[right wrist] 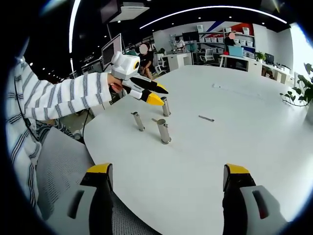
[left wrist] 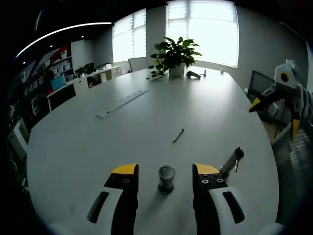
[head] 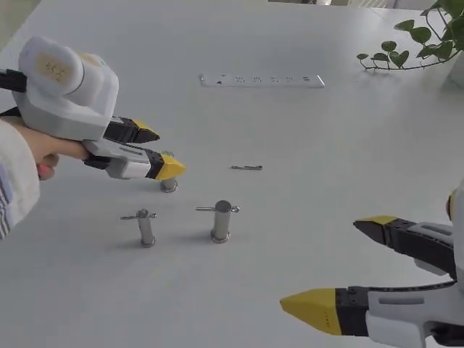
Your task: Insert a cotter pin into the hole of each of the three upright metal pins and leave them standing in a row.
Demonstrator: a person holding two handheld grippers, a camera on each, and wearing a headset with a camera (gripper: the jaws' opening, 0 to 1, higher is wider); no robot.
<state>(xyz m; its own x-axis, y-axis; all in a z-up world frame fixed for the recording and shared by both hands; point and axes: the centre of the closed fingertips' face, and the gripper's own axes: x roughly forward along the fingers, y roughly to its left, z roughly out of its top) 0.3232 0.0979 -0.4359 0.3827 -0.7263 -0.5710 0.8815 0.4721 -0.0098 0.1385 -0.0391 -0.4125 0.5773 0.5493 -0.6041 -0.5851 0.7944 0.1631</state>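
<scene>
Three upright metal pins stand on the white table. The two nearer ones [head: 146,227] [head: 221,221] each carry a cotter pin through the top. The third pin [head: 169,185] [left wrist: 167,178] is bare and stands between the jaws of my open left gripper [head: 159,150] [left wrist: 165,171], with a gap on each side. A loose cotter pin [head: 246,167] [left wrist: 178,135] [right wrist: 206,118] lies flat to the right of it. My right gripper [head: 337,264] [right wrist: 168,170] hovers open and empty near the front right, well away from the pins [right wrist: 164,131].
A white power strip [head: 261,80] [left wrist: 122,104] lies at the far middle of the table. A potted plant [head: 420,43] [left wrist: 176,54] trails leaves at the far right corner. A person's striped sleeve [right wrist: 63,98] reaches in behind the left gripper [right wrist: 142,90].
</scene>
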